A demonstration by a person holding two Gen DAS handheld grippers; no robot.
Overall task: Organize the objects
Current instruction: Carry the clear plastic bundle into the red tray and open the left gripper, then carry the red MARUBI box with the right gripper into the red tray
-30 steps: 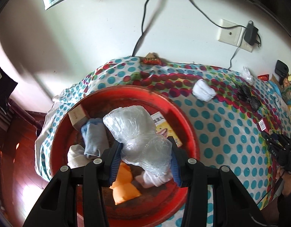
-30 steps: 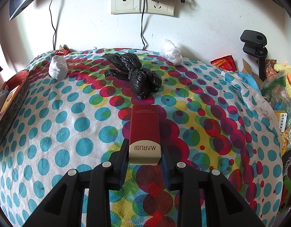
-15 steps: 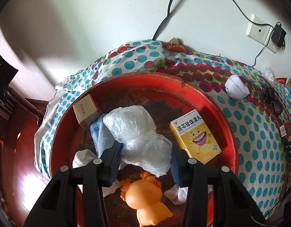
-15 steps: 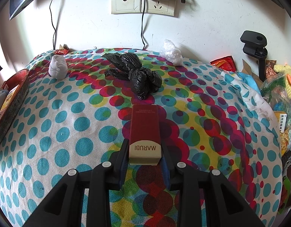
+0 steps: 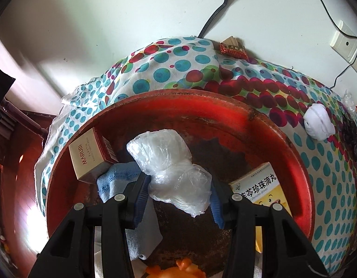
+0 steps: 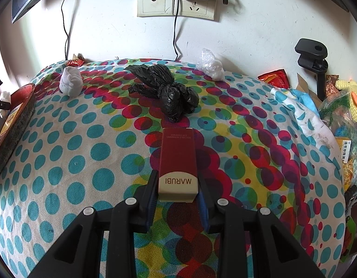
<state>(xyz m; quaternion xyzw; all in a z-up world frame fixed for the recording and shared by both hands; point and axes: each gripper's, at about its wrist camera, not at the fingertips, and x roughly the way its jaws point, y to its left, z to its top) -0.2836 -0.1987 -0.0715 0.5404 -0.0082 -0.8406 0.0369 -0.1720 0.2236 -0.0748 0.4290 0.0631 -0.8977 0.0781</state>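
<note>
The crumpled clear plastic bag (image 5: 171, 173) hangs pinched in the left gripper (image 5: 178, 197) at centre frame, directly over the round red basin (image 5: 301, 162); the right gripper (image 6: 177, 197) clamps the dark-red carton (image 6: 177, 162).

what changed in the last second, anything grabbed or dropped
The left gripper carried the clear plastic bag further over the red basin and lower into it. Nothing was grabbed or dropped. The right gripper stayed put, shut on the red box.
</note>
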